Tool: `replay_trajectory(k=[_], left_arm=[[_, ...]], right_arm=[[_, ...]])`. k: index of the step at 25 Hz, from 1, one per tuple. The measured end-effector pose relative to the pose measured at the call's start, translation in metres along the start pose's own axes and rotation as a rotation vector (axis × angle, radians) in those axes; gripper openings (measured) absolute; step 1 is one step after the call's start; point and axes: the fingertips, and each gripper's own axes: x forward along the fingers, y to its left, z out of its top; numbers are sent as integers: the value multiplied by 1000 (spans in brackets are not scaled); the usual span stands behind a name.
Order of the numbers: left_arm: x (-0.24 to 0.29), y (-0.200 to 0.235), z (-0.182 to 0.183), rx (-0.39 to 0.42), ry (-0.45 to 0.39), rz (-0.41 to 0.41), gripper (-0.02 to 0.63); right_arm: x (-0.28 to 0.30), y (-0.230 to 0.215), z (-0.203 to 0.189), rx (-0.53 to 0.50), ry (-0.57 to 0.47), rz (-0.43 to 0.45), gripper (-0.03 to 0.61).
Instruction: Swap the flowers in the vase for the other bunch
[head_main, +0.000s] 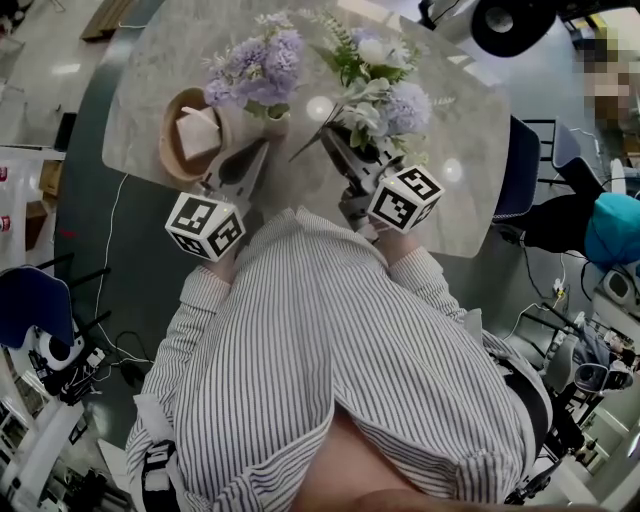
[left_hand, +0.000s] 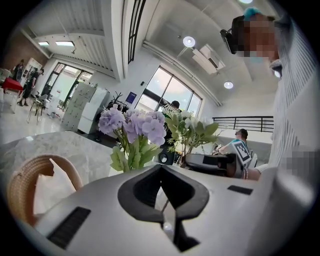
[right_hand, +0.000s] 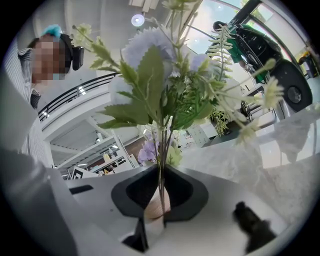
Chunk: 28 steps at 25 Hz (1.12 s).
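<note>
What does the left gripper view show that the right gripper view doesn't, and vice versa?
Left gripper view only: the wicker basket with a white napkin in it, and the left gripper's jaws, shut.
Right gripper view only: a close look at the right gripper's jaws, closed on the stems of the mixed bunch.
Both: the purple bunch, the mixed bunch and the marble table.
</note>
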Motion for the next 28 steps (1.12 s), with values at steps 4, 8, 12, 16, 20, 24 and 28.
replay_trajectory(k=[4, 8, 12, 16, 20, 24, 28], left_arm=[[3, 1, -2, -7, 3, -8, 12], [4, 1, -1, 1, 9, -12, 12], [6, 1, -2, -4, 11, -15, 12], [10, 2, -7, 20, 23, -21, 12], [12, -1, -8, 31, 30, -33, 12], [11, -2, -9, 31, 35, -34, 12], [12, -3, -9, 33, 35, -33, 12]], right_arm=[[1, -2, -1, -3, 0, -6, 41], [1, -2, 0, -3, -2, -10, 41], [1, -4, -1, -4, -2, -11, 41], [4, -7, -3, -8, 0, -11, 41], [4, -8, -4, -11, 3, -14, 41], [3, -6, -5, -7, 6, -16, 41], [4, -7, -5, -6, 12, -17, 41]])
